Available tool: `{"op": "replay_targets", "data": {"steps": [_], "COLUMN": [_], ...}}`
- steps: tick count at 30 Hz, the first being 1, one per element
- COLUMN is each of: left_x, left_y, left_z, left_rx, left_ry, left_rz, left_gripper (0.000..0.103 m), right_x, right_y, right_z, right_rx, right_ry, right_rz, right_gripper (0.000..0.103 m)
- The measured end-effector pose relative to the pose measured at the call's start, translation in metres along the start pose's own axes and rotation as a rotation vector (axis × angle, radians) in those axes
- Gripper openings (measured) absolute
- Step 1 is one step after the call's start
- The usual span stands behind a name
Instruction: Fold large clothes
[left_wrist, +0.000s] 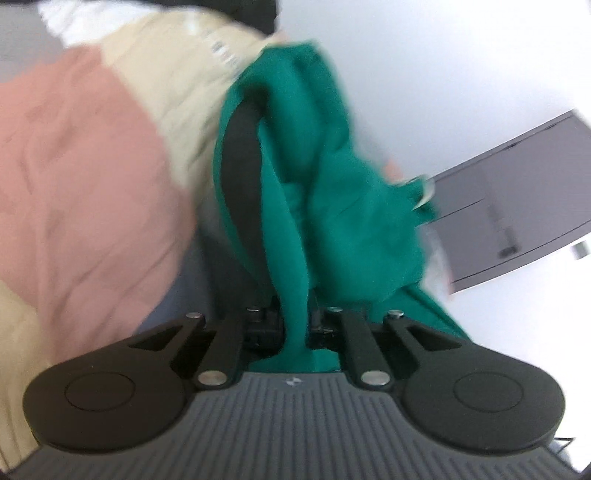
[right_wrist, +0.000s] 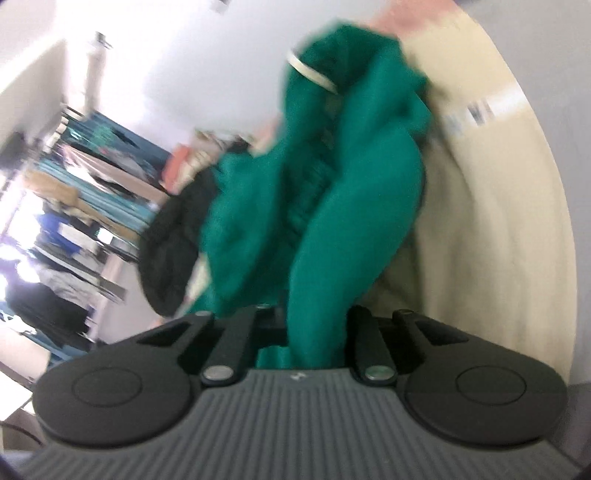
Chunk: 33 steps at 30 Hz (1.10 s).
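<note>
Green garment (left_wrist: 332, 192) is hanging bunched and twisted in front of both wrist cameras, its cloth running down into the mouths of both grippers. In the left wrist view, the left gripper (left_wrist: 295, 325) is clamping a narrow fold of the green fabric between its closed jaws, and the rest of the garment is rising up and to the right of that fold. A black curved strip (left_wrist: 240, 173), possibly a lining or trim, is showing along the garment's left edge; what it is cannot be told through the blur. To the left, a pink and beige quilted cover (left_wrist: 85, 177) is filling the scene, with a patch of white cloth (left_wrist: 59, 18) at the far left corner. On the right, a grey cabinet (left_wrist: 517, 206) is standing against a white wall (left_wrist: 424, 74).

In the right wrist view, the right gripper (right_wrist: 314, 332) is pinching a thick twisted roll of the same green garment (right_wrist: 332, 192), jaws closed on it. A pale band (right_wrist: 314, 72) is crossing the cloth near its far end. A beige cover (right_wrist: 480, 221) is lying to the right of the garment. A dark padded item (right_wrist: 170, 251) is sitting just left of the green cloth, and farther left racks of hanging clothes (right_wrist: 74, 184) are appearing blurred.
</note>
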<state>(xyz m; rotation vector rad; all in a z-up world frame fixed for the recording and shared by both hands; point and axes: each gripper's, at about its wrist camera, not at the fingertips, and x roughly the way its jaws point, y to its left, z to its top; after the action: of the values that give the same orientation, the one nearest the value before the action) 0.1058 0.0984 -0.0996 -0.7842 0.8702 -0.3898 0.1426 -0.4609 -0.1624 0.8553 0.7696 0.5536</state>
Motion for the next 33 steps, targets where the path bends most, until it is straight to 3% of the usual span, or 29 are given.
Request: {"op": "replay_targets", "data": {"steps": [9,19,27,33], "left_x": [-0.073,-0.119,-0.117,-0.091], "left_y": [-0.005,-0.027,-0.054,-0.083], "left_z": [0.001,-0.010,0.029,0.099], "left_rx": [-0.111,-0.133,-0.129,-0.131], "left_ry": [-0.176,-0.235,-0.292,-0.368], "left_rz": [-0.126,-0.226,-0.237,-0.195], "left_gripper": [0.007,0.007,0.007,0.007], "right_x": [-0.025,-0.063,-0.062,-0.037], "right_y": [0.051,0.059,0.058,0.061], "right_z": [0.026,0.024,0.061,0.119], "right_rx": [-0.018,-0.002,0.117,0.222], "right_ry": [-0.124,-0.212,-0.239,-0.307], "right_rz": [0.148,0.241,0.174,0.075], "right_gripper": [0.012,0.012,0.012,0.012]}}
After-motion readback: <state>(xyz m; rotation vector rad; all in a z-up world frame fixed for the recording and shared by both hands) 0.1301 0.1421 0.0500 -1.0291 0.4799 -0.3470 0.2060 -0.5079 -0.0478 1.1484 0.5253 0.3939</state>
